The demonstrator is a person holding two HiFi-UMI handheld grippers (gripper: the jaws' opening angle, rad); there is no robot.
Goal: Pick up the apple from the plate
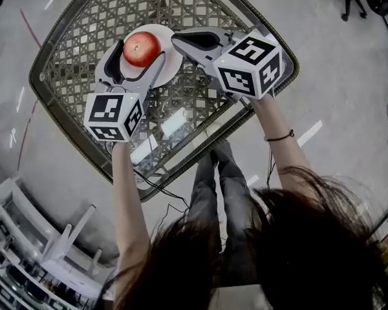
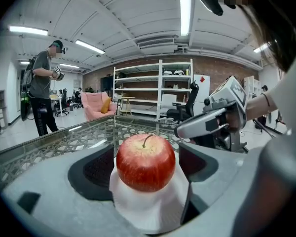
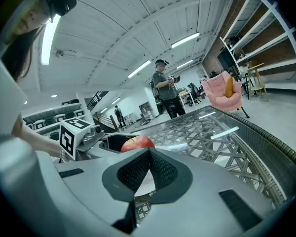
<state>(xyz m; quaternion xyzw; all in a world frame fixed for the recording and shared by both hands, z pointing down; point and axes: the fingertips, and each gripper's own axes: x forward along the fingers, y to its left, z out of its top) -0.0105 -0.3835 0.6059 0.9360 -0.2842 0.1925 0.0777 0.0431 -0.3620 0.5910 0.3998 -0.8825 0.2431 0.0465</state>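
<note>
Looking down, the head view shows one apple (image 1: 141, 48) on one white plate (image 1: 173, 60) toward the far side of the glass-topped table (image 1: 71, 63). Bare glass reaches the near edge. The left gripper (image 1: 140, 50) straddles the apple, and the right gripper (image 1: 178, 39) sits at the plate's rim.

Left gripper view: jaws wide apart, apple (image 2: 146, 162) between them, pads clear of it.

Right gripper view: jaws together, empty, with the apple (image 3: 137, 143) just beyond their tips.
</note>
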